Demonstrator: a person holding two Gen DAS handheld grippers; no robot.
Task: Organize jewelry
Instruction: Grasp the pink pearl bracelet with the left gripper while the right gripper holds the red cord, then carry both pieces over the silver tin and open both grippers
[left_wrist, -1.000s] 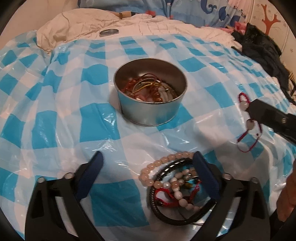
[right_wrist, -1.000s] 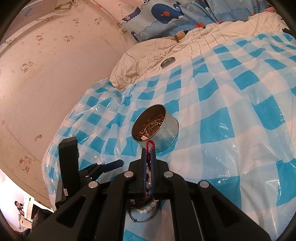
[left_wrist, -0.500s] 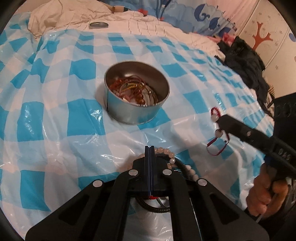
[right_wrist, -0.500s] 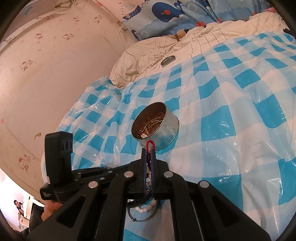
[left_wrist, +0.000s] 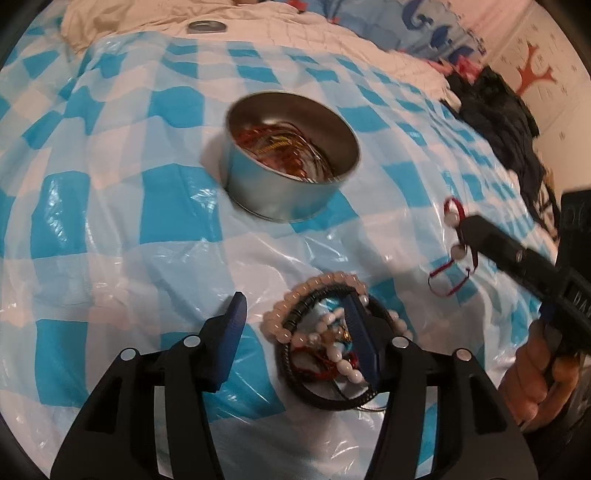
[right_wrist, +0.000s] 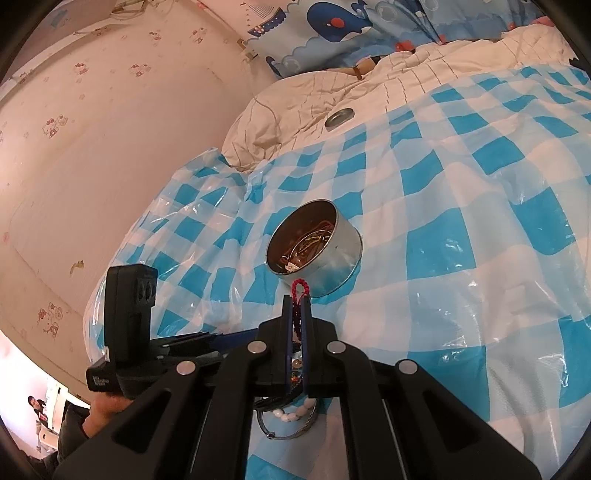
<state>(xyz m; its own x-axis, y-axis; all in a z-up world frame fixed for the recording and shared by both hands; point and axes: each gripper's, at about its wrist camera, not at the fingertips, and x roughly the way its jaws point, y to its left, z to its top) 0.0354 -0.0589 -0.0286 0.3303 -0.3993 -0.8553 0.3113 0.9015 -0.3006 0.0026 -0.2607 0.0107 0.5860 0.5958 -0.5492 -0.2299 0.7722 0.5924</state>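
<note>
A round metal tin (left_wrist: 288, 195) with several bracelets in it stands on the blue-checked plastic sheet (left_wrist: 110, 221). In front of it lies a pile of bracelets (left_wrist: 314, 332): pink beads, a black band, white beads and red cord. My left gripper (left_wrist: 294, 301) hangs over the pile with its jaws opening. Its right finger (left_wrist: 360, 339) dips into the pile, the left one is free, and the pads grip nothing. My right gripper (right_wrist: 296, 306) is shut on a red cord bracelet (right_wrist: 300, 286) with white beads, held just short of the tin (right_wrist: 332, 266).
A flat metal lid (left_wrist: 207, 26) lies on the cream quilt (right_wrist: 295, 107) behind the sheet. Dark clothing (left_wrist: 498, 122) is heaped at the right edge of the bed. A hand (left_wrist: 535, 373) holds the right gripper's handle. A papered wall (right_wrist: 92, 147) runs along the left.
My left gripper stood open around the pile, then shut with nothing in it, and now its jaws stand apart again, tilted more steeply over the pile. The right gripper and its bracelet have not moved.
</note>
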